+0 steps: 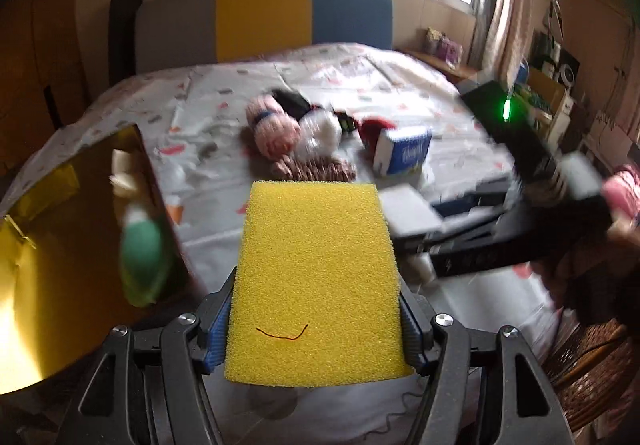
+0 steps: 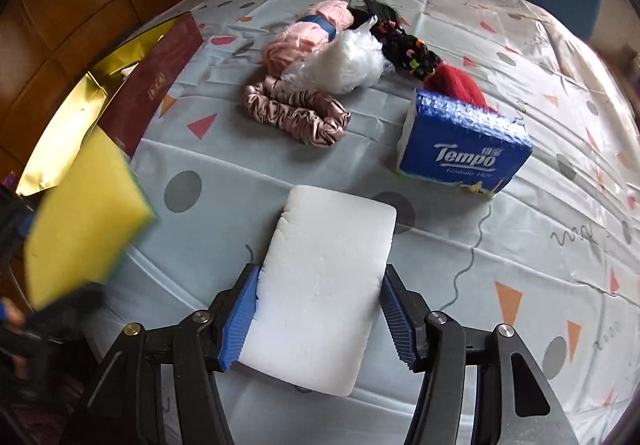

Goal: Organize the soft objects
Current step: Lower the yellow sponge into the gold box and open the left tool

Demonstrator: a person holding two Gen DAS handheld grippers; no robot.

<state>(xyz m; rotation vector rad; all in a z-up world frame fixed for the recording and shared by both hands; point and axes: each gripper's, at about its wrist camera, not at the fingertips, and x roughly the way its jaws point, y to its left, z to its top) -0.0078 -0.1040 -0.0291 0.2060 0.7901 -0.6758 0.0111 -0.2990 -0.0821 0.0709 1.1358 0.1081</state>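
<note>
My left gripper [image 1: 316, 325] is shut on a yellow sponge [image 1: 316, 265], both blue pads pressed into its sides, and holds it up over the bed's front edge. The same yellow sponge [image 2: 80, 221] shows blurred at the left of the right wrist view. My right gripper [image 2: 320, 317] straddles a white sponge [image 2: 324, 285] that lies on the patterned sheet [image 2: 520, 245]. Its left pad touches the sponge and a narrow gap shows at the right pad. In the left wrist view that white sponge [image 1: 412, 215] is a blur at the right.
A gold-lined maroon box [image 2: 152, 85] stands open at the left with a green and white plush toy [image 1: 140, 245] at its edge. Further back lie pink yarn [image 2: 304, 37], white fluff [image 2: 348, 65], a satin scrunchie band [image 2: 296, 113], a black beaded hairpiece [image 2: 404, 49] and a Tempo tissue pack [image 2: 464, 149].
</note>
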